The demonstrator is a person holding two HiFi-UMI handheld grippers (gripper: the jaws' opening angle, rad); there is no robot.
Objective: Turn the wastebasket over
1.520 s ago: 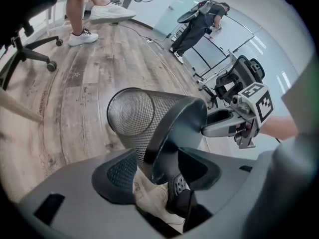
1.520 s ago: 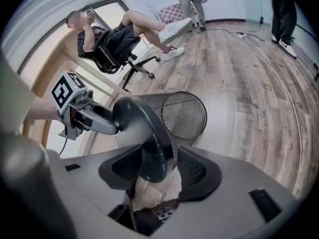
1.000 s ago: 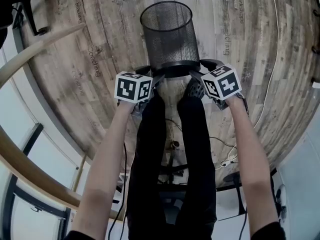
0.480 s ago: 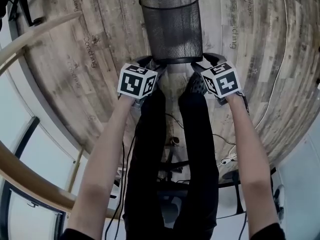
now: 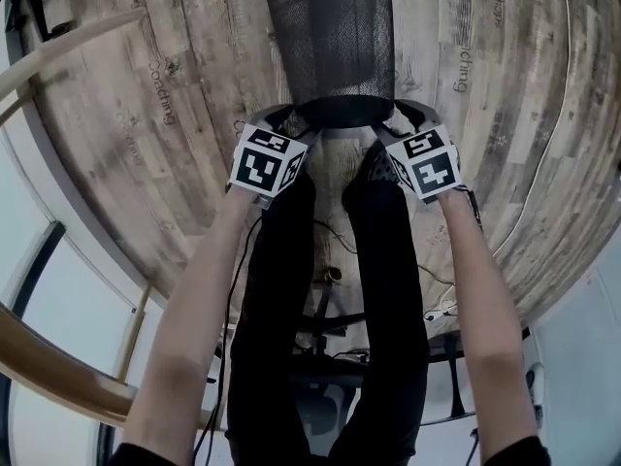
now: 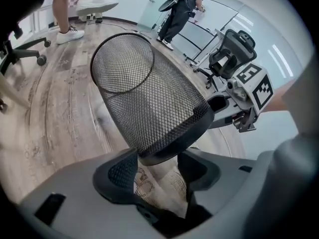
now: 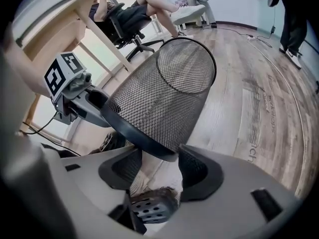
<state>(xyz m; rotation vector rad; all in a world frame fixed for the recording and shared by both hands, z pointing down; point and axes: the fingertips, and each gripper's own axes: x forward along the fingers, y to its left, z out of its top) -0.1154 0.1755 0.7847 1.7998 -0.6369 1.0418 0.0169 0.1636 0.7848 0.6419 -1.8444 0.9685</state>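
Note:
A black wire-mesh wastebasket [image 5: 330, 47] hangs tilted over the wooden floor, with its thick black rim toward me and its narrower mesh bottom pointing away and down. My left gripper [image 5: 291, 119] is shut on the rim's left side and my right gripper [image 5: 403, 115] on its right side. In the left gripper view the wastebasket [image 6: 149, 103] rim runs between the left gripper [image 6: 159, 166] jaws, and the right gripper [image 6: 224, 106] grips the far side. The right gripper view shows the wastebasket [image 7: 164, 93] above the right gripper [image 7: 157, 166], with the left gripper [image 7: 97, 101] opposite.
My legs and shoe [image 5: 378, 168] are directly below the basket. Cables [image 5: 529, 163] trail across the floor on the right. A curved wooden rail [image 5: 58, 56] runs along the left. An office chair [image 6: 232, 54], a standing person [image 6: 182, 6] and a seated person [image 7: 124, 14] are farther off.
Both grippers have sunk toward the floor with the basket held between them. In the head view the basket has shifted toward the top of the picture. The grip on the rim looks the same.

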